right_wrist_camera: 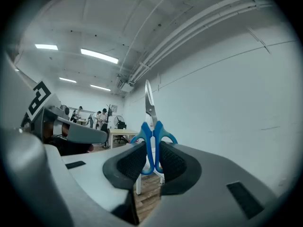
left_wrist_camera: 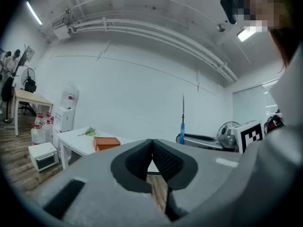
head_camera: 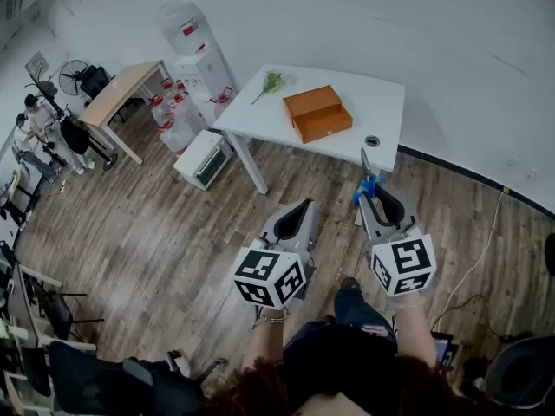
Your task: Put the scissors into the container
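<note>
In the head view, scissors (head_camera: pixel 367 180) with blue handles stand with their blades pointing toward the white table (head_camera: pixel 381 102). My right gripper (head_camera: pixel 375 199) is shut on the handles. In the right gripper view, the scissors (right_wrist_camera: pixel 152 136) are pinched between the dark pads, blades upright. An orange box (head_camera: pixel 317 113) lies on the table, beyond the scissors and to their left. My left gripper (head_camera: pixel 299 217) hovers over the wooden floor, left of the right one, shut and holding nothing. In the left gripper view, that gripper (left_wrist_camera: pixel 152 148) has its pads touching, with the scissors (left_wrist_camera: pixel 182 124) and orange box (left_wrist_camera: pixel 105 143) beyond it.
A green sprig (head_camera: pixel 272 81) lies on the table's far left, and a round hole (head_camera: pixel 372 140) sits near its front edge. A water dispenser (head_camera: pixel 195 55), bottles and a white appliance (head_camera: pixel 204 157) stand left of the table. A wooden desk (head_camera: pixel 121 92) and people are further left.
</note>
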The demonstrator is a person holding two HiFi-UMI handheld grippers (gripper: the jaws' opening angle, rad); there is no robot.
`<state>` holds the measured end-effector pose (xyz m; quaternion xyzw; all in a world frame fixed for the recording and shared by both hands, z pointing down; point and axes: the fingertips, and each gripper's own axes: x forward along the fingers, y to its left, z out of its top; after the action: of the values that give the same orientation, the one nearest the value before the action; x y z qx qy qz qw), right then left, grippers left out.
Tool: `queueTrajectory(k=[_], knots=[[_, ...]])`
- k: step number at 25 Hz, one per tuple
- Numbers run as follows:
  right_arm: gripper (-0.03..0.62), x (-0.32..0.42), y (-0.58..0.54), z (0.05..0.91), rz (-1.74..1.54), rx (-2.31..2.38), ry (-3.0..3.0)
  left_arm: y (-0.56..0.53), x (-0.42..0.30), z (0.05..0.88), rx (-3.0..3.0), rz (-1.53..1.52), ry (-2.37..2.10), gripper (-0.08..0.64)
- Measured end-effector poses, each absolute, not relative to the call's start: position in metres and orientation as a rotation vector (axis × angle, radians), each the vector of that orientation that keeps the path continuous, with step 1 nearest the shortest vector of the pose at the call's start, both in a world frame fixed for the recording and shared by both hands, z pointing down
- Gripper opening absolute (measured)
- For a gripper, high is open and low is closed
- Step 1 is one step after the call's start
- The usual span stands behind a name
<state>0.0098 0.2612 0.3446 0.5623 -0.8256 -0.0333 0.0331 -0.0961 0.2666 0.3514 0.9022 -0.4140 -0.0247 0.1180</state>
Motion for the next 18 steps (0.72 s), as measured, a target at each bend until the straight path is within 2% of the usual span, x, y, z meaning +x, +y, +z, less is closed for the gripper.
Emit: queueTrajectory(k=[18], knots=[[0.080,0.040,0.182,0.348,-0.113,1.621,-2.608,0.181,-0.047,0.345,2.645,-0.082,-1.201,0.015]])
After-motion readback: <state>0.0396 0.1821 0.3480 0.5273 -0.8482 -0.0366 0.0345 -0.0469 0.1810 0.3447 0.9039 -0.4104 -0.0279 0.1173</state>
